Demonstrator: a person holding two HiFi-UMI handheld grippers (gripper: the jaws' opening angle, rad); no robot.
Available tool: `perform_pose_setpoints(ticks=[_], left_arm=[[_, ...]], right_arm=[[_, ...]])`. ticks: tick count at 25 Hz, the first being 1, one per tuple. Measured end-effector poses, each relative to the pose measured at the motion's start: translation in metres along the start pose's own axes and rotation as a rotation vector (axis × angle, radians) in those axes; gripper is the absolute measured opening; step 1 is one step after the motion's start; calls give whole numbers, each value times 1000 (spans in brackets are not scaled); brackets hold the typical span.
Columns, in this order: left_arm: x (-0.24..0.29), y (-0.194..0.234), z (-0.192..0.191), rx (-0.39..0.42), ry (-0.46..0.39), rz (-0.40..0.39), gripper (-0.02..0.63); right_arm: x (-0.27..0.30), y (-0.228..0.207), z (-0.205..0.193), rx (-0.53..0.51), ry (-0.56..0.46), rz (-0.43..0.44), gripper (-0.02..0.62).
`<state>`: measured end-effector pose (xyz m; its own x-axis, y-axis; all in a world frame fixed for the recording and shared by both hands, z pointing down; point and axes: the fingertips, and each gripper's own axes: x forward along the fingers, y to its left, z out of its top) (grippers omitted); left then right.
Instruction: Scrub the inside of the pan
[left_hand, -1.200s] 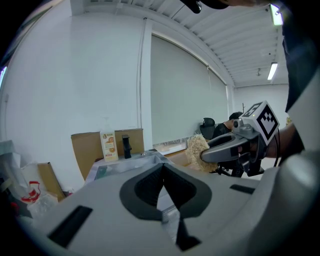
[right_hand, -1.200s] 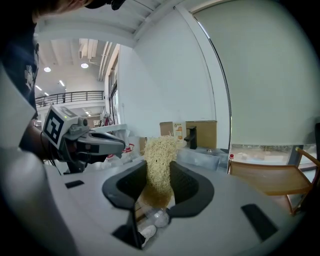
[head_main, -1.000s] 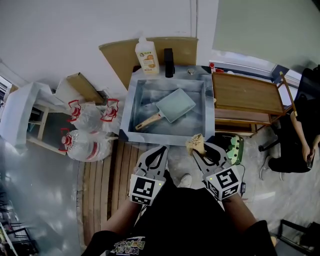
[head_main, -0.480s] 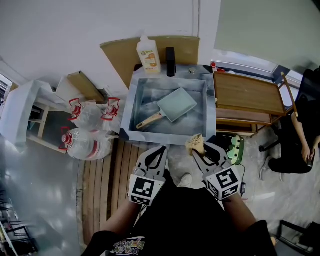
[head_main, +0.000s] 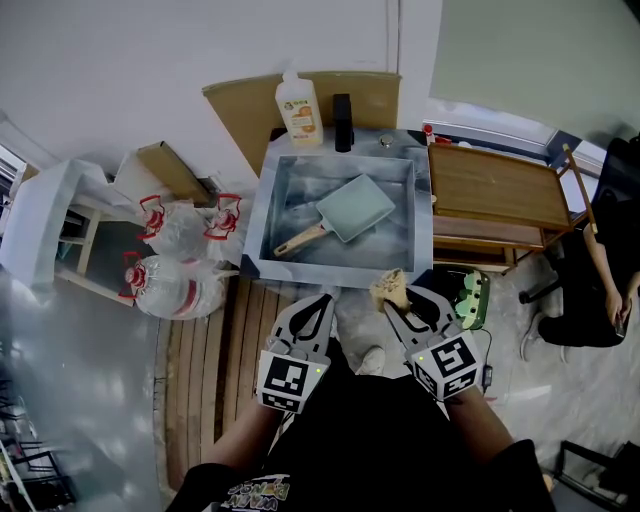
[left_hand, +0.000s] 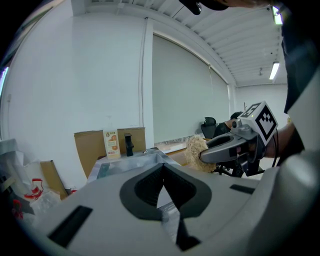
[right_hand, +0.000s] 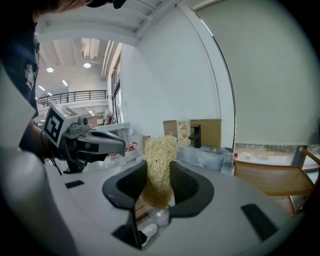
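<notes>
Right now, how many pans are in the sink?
1. The rectangular pale green pan with a wooden handle lies on the floor of the steel sink, its handle toward the near left corner. I see no other there.

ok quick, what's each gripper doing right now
Left gripper: jaws closed, nothing between them.
Right gripper: jaws closed on the fibrous scrub pad.

On my feed: left gripper (head_main: 320, 300) and right gripper (head_main: 402, 302) both pale grey, wedge-shaped jaws with black inner pads (left_hand: 145, 190), white cube (head_main: 290, 378) of black square markers on each, green light (head_main: 318, 370) lit, wearer in black short-sleeved tee (head_main: 380, 440), yellow print (head_main: 255, 492)
</notes>
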<state>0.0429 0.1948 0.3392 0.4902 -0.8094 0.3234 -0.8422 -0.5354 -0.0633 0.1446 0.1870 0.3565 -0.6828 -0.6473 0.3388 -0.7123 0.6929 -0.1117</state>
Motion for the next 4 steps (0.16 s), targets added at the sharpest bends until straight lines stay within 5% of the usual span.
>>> perform_pose_setpoints(ticks=[4], left_arm=[[-1,0,2,3,-5,0,9]], right_arm=[[0,1,2,-5,0,2,146]])
